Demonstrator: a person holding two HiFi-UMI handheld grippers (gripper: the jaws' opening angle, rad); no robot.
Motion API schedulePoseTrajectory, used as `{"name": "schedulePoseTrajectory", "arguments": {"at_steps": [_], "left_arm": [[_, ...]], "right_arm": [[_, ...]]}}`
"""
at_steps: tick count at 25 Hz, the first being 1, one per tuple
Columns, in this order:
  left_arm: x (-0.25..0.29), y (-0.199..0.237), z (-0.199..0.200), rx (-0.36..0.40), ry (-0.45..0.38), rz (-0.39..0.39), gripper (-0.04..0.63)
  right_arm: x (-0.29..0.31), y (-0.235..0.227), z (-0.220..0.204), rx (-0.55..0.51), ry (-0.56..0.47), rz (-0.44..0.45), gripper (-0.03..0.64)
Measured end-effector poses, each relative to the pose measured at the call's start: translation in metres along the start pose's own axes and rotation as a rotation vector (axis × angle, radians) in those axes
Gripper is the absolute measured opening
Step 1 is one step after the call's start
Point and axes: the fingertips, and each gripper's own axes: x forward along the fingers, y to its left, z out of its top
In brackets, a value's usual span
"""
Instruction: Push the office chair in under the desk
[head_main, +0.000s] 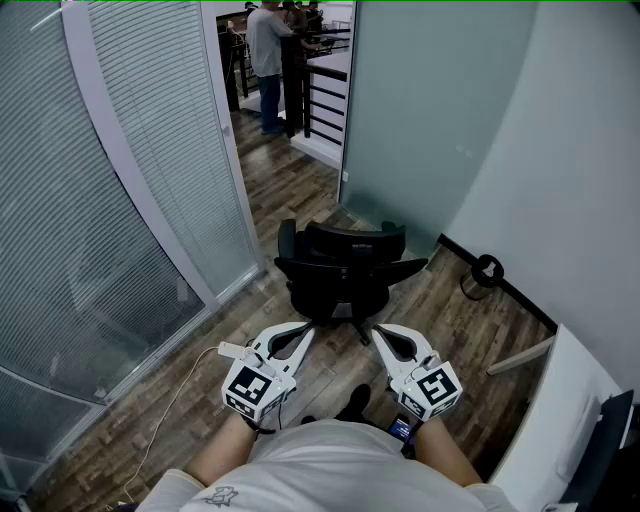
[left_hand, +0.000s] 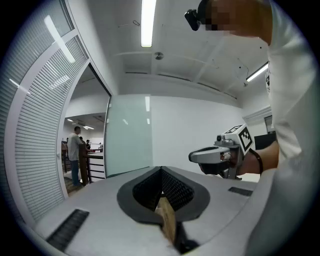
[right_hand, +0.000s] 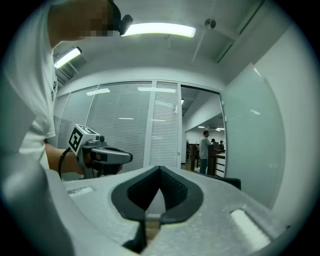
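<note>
Step not started. The black office chair with curved backrest and armrests (head_main: 340, 268) stands free on the brown wood-plank floor (head_main: 300, 190), not under anything. The white flat-topped desk (head_main: 560, 400) lies right of the chair and nearer the person, well apart from it, with its pale wooden leg (head_main: 520, 356) between chair and desktop.

The grey left gripper with marker cube (head_main: 303, 333) has its jaws fully together and nothing in them; its own view confirms this (left_hand: 161, 173). The grey right gripper with marker cube (head_main: 382, 332) is the same, pinched closed and empty (right_hand: 160, 173). Both are held level, just short of the chair's near side and not touching it.

To do it well:
- Keep the jaws closed and use the tips as blunt pushers.
- Place one on each side of the chair, on the backrest or armrests rather than the seat. Which way it faces I can't tell.
- Push evenly, or the seat will likely swivel instead of rolling.
- Steer rightwards, clear of the leg.

Risks: the thin white cable (head_main: 185, 385) on the floor left of the chair, and the black loop (head_main: 487, 272) by the wall right of it.
</note>
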Motion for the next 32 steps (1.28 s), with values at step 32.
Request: {"name": "schedulePoseTrajectory", "arguments": {"at_steps": [32], "left_arm": [[0.155,0.055,-0.027,0.021,0.101,0.020,-0.002]], "right_arm": [[0.037,-0.158,-0.051,0.051,0.066,0.068,0.003]]}}
